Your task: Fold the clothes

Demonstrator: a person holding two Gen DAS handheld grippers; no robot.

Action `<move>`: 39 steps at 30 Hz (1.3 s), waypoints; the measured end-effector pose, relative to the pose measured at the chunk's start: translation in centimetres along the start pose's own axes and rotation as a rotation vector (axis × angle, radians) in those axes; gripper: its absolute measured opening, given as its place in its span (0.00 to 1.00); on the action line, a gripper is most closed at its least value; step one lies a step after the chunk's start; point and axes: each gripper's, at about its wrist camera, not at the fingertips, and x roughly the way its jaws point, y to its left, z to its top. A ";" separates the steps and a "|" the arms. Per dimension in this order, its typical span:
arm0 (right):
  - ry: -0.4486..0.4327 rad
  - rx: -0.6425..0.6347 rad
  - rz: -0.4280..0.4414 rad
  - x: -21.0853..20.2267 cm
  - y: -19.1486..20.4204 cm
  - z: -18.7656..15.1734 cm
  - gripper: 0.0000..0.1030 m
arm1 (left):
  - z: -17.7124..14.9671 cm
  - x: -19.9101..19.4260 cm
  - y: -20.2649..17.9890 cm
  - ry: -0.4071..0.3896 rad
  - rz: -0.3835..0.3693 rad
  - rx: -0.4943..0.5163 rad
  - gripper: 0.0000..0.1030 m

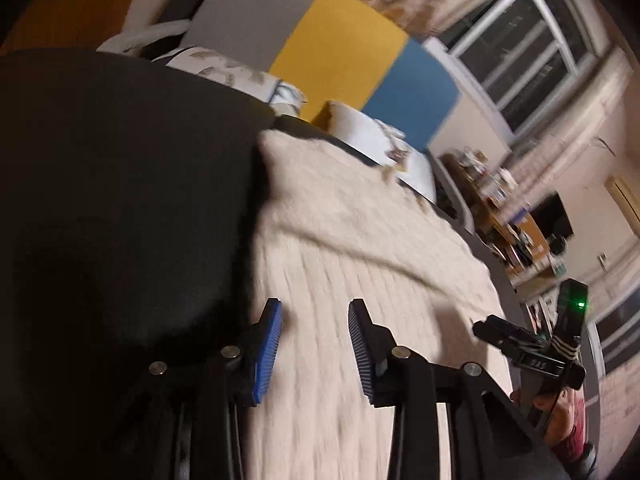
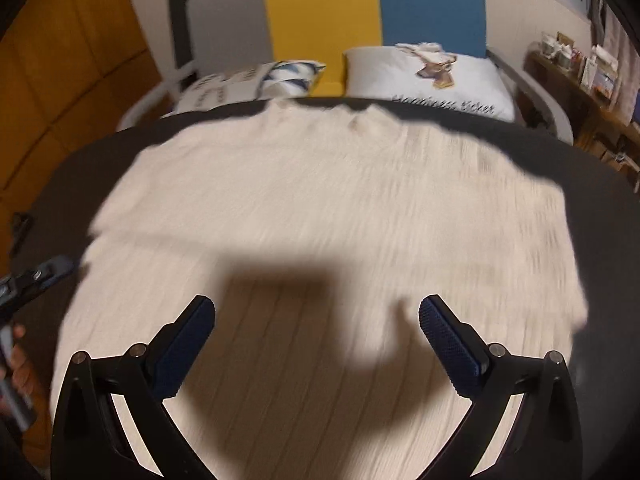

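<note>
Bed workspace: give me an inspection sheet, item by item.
Surface: dark bedspread on a bed.
Job's things: cream knit sweater spread flat on it, not yet folded.
Clutter: deer-print pillow and patterned pillows at the headboard.
Grippers: left hand-held gripper open over the sweater's edge, nothing between its jaws; right hand-held gripper wide open above the sweater, empty.
Cables: nothing seen.
Surroundings: grey, yellow and blue headboard, crowded wooden shelf, window; both views blurred.
</note>
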 end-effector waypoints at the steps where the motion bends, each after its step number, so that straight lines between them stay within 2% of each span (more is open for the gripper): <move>1: 0.009 -0.010 0.001 -0.7 0.3 -1.4 1.00 | -1.3 -0.8 -0.3 0.003 -0.013 0.025 0.33; 4: 0.029 -0.035 -0.027 -2.3 0.9 -5.6 1.00 | -4.4 -1.8 -2.0 0.035 -0.054 0.100 0.33; 5: 0.038 -0.039 -0.044 -2.8 0.9 -6.9 1.00 | -5.5 -1.7 -2.5 0.060 -0.036 0.133 0.33; 7: 0.070 -0.020 -0.104 -2.7 0.1 -9.3 1.00 | -7.2 -0.6 -2.6 0.121 0.054 0.174 0.28; 8: 0.024 -0.014 -0.093 -3.2 -0.4 -10.1 1.00 | -7.6 -0.8 -2.4 0.084 0.052 0.175 0.28; 10: -0.022 -0.005 -0.080 -3.7 -1.0 -11.0 1.00 | -7.3 -1.0 -2.0 0.087 0.041 0.138 0.28; 12: -0.040 -0.012 -0.085 -3.8 -0.9 -11.1 1.00 | -6.8 -1.3 -1.8 0.092 0.037 0.103 0.29; 14: -0.039 -0.010 -0.092 -3.9 -0.8 -11.1 1.00 | -6.8 -1.8 -2.6 0.080 0.047 0.124 0.33; 16: -0.013 0.005 -0.103 -4.1 -0.6 -10.8 1.00 | -7.1 -2.4 -4.3 0.051 0.036 0.216 0.33; 18: -0.001 -0.011 -0.107 -4.4 0.2 -9.8 1.00 | -5.7 -1.6 -6.1 0.016 0.039 0.293 0.33; 20: -0.031 -0.049 -0.103 -4.2 1.3 -8.3 1.00 | -4.2 0.3 -7.3 0.021 0.026 0.329 0.33; 22: -0.046 -0.077 -0.103 -3.6 2.3 -6.7 1.00 | -3.8 2.6 -7.5 0.086 0.023 0.326 0.33; 24: 0.016 -0.071 -0.134 -1.7 2.4 -6.0 1.00 | -3.7 4.5 -6.9 0.152 0.043 0.297 0.31; 25: 0.055 -0.062 -0.145 -0.8 2.0 -6.3 1.00 | -3.7 4.4 -6.1 0.144 0.020 0.272 0.31; 26: 0.058 -0.050 -0.135 -0.6 1.6 -6.8 1.00 | -3.8 4.3 -5.3 0.136 -0.002 0.247 0.31; 28: 0.014 -0.024 -0.110 -1.4 0.4 -8.2 1.00 | -3.9 3.9 -3.5 0.119 -0.065 0.176 0.26; 30: -0.014 -0.026 -0.098 -2.1 -0.3 -9.2 1.00 | -3.7 4.0 -2.0 0.108 -0.112 0.116 0.14; 32: -0.030 -0.029 -0.095 -2.2 -0.5 -9.6 1.00 | -3.3 4.3 -1.1 0.102 -0.136 0.080 0.12; 35: -0.039 -0.028 -0.101 -2.0 -0.4 -9.3 1.00 | -2.5 4.1 -2.0 0.103 -0.097 0.088 0.14; 36: -0.037 -0.025 -0.099 -2.1 -0.4 -9.3 1.00 | -2.5 3.6 -2.5 0.095 -0.091 0.083 0.29; 39: -0.017 0.001 -0.077 -3.6 -0.2 -9.7 1.00 | -3.1 1.9 -4.5 0.063 -0.078 0.124 0.32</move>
